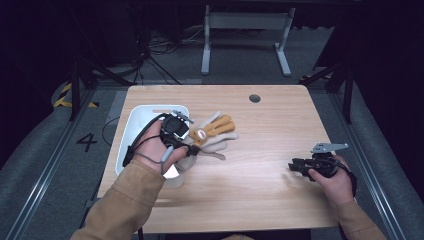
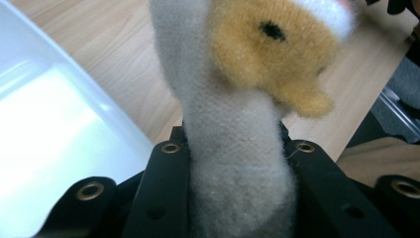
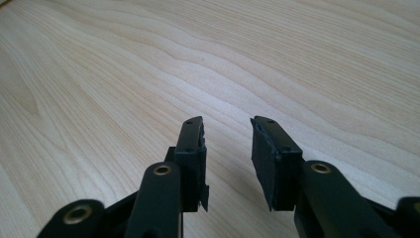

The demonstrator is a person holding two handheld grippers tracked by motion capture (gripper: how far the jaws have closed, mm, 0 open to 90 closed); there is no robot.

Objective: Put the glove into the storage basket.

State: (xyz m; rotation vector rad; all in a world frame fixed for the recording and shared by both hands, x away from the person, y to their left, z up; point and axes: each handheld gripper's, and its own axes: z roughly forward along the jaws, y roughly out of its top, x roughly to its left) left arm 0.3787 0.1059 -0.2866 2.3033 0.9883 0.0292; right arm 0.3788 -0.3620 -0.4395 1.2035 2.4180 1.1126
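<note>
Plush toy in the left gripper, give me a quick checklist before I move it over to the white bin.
1. Left gripper shut on the plush toy: ok.
2. Grip is on the pale limb, between both jaws: ok.
3. Toy lifted off the table: cannot tell.
4. White bin sits right beside the toy: ok.
5. Bin interior free: cannot tell, the hand covers part.
6. Right gripper open, far from the toy: ok.

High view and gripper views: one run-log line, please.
left gripper: shut on plush toy | right gripper: open | white bin: beside toy
</note>
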